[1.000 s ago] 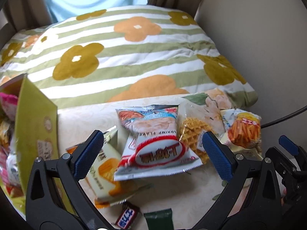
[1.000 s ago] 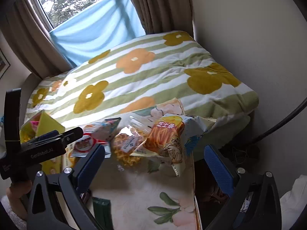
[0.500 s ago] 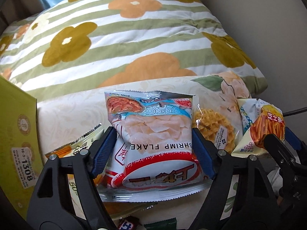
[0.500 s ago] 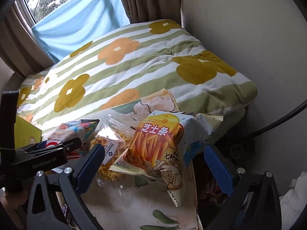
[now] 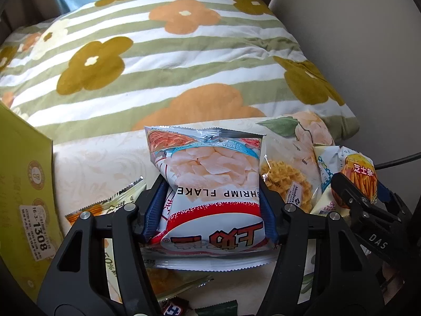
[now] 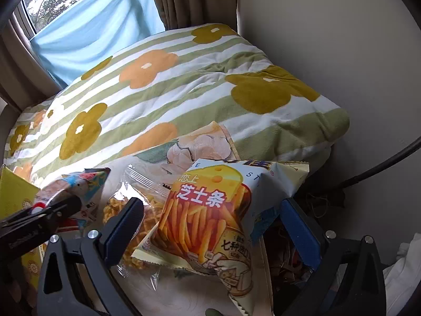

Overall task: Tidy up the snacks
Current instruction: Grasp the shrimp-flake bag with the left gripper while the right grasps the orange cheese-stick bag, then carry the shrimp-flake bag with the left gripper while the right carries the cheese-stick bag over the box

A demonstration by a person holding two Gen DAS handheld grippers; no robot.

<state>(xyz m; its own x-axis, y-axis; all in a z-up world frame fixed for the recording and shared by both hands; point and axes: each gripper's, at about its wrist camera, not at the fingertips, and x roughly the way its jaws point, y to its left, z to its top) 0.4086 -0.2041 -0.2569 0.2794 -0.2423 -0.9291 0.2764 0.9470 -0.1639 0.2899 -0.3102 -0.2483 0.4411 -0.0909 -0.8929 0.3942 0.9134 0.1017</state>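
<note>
A shrimp flake bag lies on the floral tablecloth, on top of other packets. My left gripper straddles its lower half; its jaws are closing and both blue pads press the bag's sides. A cheese stick bag rests at the table's right edge, partly on a clear waffle snack pack. My right gripper hangs open over the cheese stick bag, one finger on each side and neither touching it.
A yellow-green cardboard box stands at the left. A green-orange packet, a small chocolate bar and a dark green packet lie near the front. Behind is a flowered blanket. A black cable runs right.
The left gripper came down over the shrimp flake bag and its jaws narrowed from wide open onto the bag's sides. The right gripper sank toward the cheese stick bag, still open.
</note>
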